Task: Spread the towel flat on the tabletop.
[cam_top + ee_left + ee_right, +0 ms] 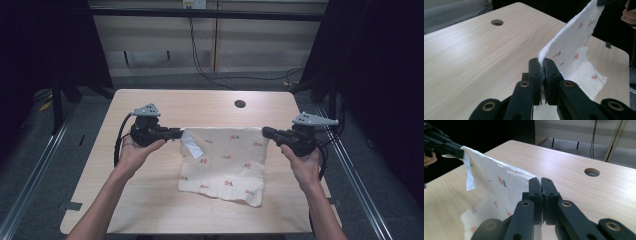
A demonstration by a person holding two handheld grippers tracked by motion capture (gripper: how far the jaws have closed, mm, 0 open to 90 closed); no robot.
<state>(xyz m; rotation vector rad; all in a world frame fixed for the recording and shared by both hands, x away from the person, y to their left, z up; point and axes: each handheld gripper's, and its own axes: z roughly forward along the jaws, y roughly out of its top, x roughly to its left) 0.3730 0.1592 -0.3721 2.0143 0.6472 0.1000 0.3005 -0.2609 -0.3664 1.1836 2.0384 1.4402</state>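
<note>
A soft, nubbly white cloth (225, 162) printed with small orange carrots hangs stretched between the two tools. The left gripper (542, 72) pinches one top corner, the right gripper (541, 187) the other; its lower edge rests crumpled on the pale woodgrain table (150, 200).

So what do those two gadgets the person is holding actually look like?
Both are black handheld tools. The left gripper and right gripper each carry a grey three-cornered plate on top and trail a black cable. Up close, each has two flat black jaws on jointed black links fastened with brass-coloured rivets. The person's forearms are bare, with no sleeves in view.
</note>
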